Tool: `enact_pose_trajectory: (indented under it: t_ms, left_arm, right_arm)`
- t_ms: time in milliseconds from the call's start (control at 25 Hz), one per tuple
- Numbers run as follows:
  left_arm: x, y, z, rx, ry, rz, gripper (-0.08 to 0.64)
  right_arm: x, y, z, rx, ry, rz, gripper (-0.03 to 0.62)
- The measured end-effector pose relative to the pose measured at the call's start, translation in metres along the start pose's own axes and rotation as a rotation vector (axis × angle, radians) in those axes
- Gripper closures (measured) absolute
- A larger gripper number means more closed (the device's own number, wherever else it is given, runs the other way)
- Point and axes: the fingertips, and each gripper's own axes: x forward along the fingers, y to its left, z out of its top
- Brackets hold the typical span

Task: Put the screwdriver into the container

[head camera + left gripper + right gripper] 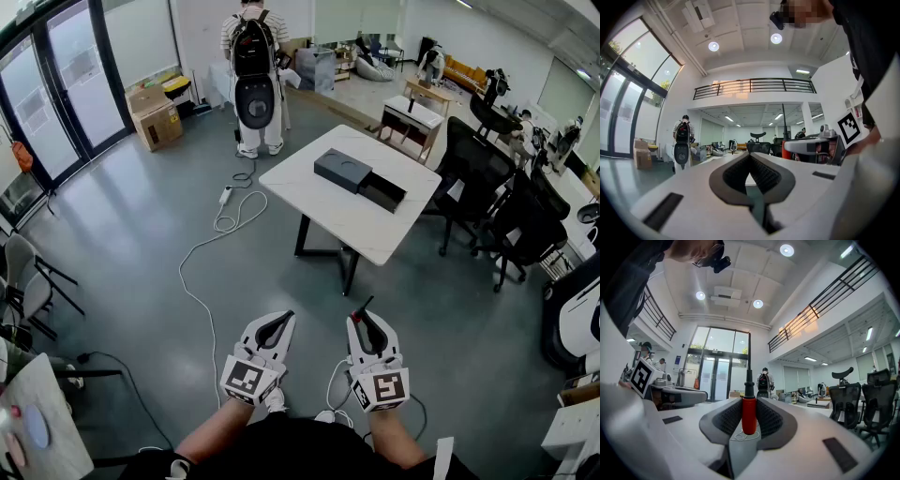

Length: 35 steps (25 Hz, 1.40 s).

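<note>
We hold both grippers level, side by side. The left gripper (281,321) has its jaws together with nothing between them. The right gripper (364,321) is clamped on the red handle of the screwdriver (749,414), whose dark shaft sticks out past the jaw tips. A white cable (208,246) trails over the floor ahead of the left gripper. Well ahead of both stands a white table (309,202) carrying the dark container (361,178). Beyond it a person with a backpack (255,70) stands.
</note>
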Motion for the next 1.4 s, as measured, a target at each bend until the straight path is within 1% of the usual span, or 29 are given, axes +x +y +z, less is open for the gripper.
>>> enact_pose_trajectory:
  t_ms: [240, 480, 680, 880, 1160, 1400]
  left_arm:
    - [0.004, -0.007, 0.005, 0.007, -0.006, -0.005, 0.555]
    - [0.007, 0.004, 0.004, 0.01, -0.006, -0.011, 0.555]
    - [0.003, 0.026, 0.005, 0.018, -0.014, -0.014, 0.555]
    - [-0.007, 0.055, 0.005, 0.012, -0.023, -0.036, 0.555]
    - [-0.02, 0.087, -0.002, 0.009, -0.017, -0.045, 0.555]
    - [-0.017, 0.094, -0.008, -0.012, -0.011, -0.061, 0.555]
  right_arm:
    - [0.0, -0.001, -0.005, 0.003, 0.008, 0.005, 0.485]
    - [0.01, 0.001, -0.002, 0.002, -0.007, -0.003, 0.485]
    - [0.022, 0.014, 0.008, -0.005, -0.053, -0.003, 0.484]
    - [0.042, 0.036, 0.012, 0.006, -0.066, -0.016, 0.485]
    - [0.058, 0.056, 0.006, -0.004, -0.046, -0.059, 0.485]
    - [0.065, 0.054, 0.005, -0.001, -0.04, -0.08, 0.485]
